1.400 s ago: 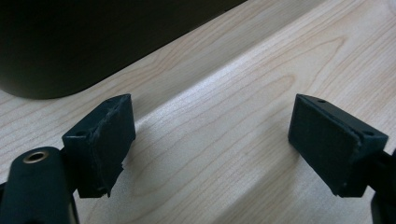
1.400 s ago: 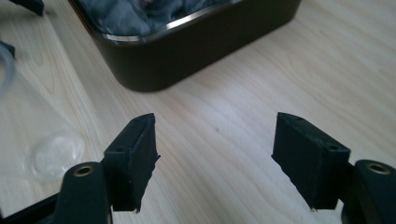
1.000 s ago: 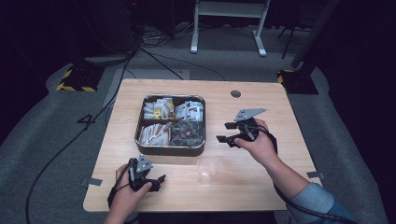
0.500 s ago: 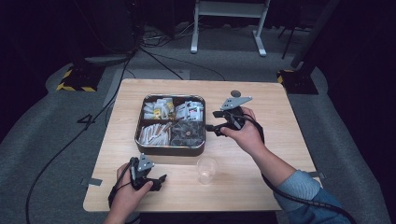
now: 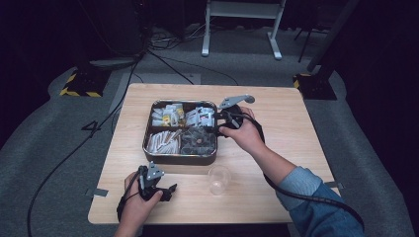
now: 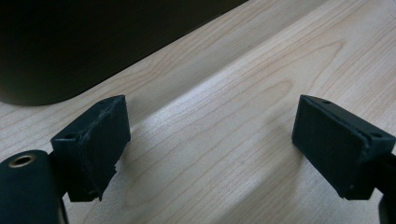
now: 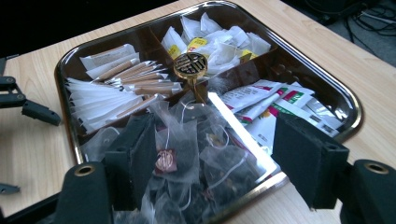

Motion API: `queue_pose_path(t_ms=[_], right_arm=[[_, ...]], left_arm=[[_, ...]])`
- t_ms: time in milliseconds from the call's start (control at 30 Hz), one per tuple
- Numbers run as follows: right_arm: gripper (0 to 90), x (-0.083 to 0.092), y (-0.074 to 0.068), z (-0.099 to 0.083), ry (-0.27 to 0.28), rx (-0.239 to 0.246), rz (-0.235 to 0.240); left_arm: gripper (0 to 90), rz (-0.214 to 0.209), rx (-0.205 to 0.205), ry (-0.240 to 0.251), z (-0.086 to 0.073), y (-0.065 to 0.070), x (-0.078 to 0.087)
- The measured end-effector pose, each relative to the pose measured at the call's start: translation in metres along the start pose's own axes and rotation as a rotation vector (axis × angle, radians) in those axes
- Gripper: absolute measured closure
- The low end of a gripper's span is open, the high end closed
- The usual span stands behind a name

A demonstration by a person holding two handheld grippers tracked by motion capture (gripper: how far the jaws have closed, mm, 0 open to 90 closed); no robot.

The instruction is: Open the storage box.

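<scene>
We're reaching our right gripper (image 7: pixel 210 158), fingers spread and empty, over the tray's (image 5: pixel 179 159) mesh tea bags (image 7: pixel 196 154), next lowering onto one, while the left gripper (image 6: pixel 210 140) rests open on the surface (image 6: pixel 224 93).

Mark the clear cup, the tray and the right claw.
clear cup (image 5: pixel 219 179): high view, side wall.
tray (image 5: pixel 179 159): high view, near wall.
right claw (image 7: pixel 212 161): right gripper view, midway between its open jaws.

Right tool (image 5: pixel 221 123) reaches forward, gaping (left tool (image 5: pixel 167 190) gapes too, low).
</scene>
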State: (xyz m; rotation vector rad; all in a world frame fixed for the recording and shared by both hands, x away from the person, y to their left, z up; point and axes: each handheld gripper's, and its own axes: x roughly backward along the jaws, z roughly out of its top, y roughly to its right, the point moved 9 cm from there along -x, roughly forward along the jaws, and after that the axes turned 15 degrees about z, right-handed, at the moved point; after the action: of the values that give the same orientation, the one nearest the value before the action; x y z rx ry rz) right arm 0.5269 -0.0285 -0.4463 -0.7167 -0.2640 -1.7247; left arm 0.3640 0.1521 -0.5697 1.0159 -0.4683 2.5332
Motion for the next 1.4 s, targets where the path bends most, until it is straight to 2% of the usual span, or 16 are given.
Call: queue_pose_path(t_ms=[300,467,500,533,567,667,700,900,1067,1200,1267,1400], right_arm=[[31.3,-0.024,0.006,0.008,0.002,-0.012,0.029],[30.7,-0.041,0.009,0.016,0.009,0.008,0.048],[31.1,-0.049,0.010,0.018,0.011,0.009,0.061],[31.1,-0.049,0.010,0.018,0.011,0.009,0.061],[33.9,-0.056,0.010,0.019,0.009,0.016,0.066],[38.4,-0.063,0.012,0.020,0.010,0.018,0.058],[38.6,-0.070,0.012,0.021,0.009,0.010,0.067],[38.3,-0.083,0.012,0.022,-0.015,0.007,0.067],[40.0,-0.099,0.018,0.020,-0.048,0.010,0.055],[42.3,-0.104,0.019,0.020,-0.053,0.008,0.054],[47.9,-0.109,0.018,0.020,-0.063,0.003,0.047],[53.4,-0.112,0.018,0.021,-0.068,0.001,0.033]], left_arm=[[11.9,0.000,0.001,0.000,0.000,0.000,0.000],[11.8,-0.001,0.003,0.000,0.000,0.000,0.000],[11.7,-0.001,-0.001,0.000,0.000,0.000,0.000],[11.7,-0.001,-0.001,0.000,0.000,0.000,0.000],[11.7,-0.001,-0.002,0.000,0.000,0.000,0.000],[11.7,-0.001,-0.002,0.000,0.000,0.000,0.000],[11.7,-0.001,-0.001,0.000,0.000,0.000,0.000],[11.3,-0.007,-0.005,0.001,0.001,0.001,-0.001],[11.2,-0.006,-0.004,0.004,0.002,0.001,-0.002],[11.2,-0.006,-0.004,0.004,0.002,0.001,-0.002],[11.2,-0.006,-0.004,0.004,0.002,0.001,-0.002],[11.2,-0.005,-0.004,0.004,0.002,0.001,-0.002]])
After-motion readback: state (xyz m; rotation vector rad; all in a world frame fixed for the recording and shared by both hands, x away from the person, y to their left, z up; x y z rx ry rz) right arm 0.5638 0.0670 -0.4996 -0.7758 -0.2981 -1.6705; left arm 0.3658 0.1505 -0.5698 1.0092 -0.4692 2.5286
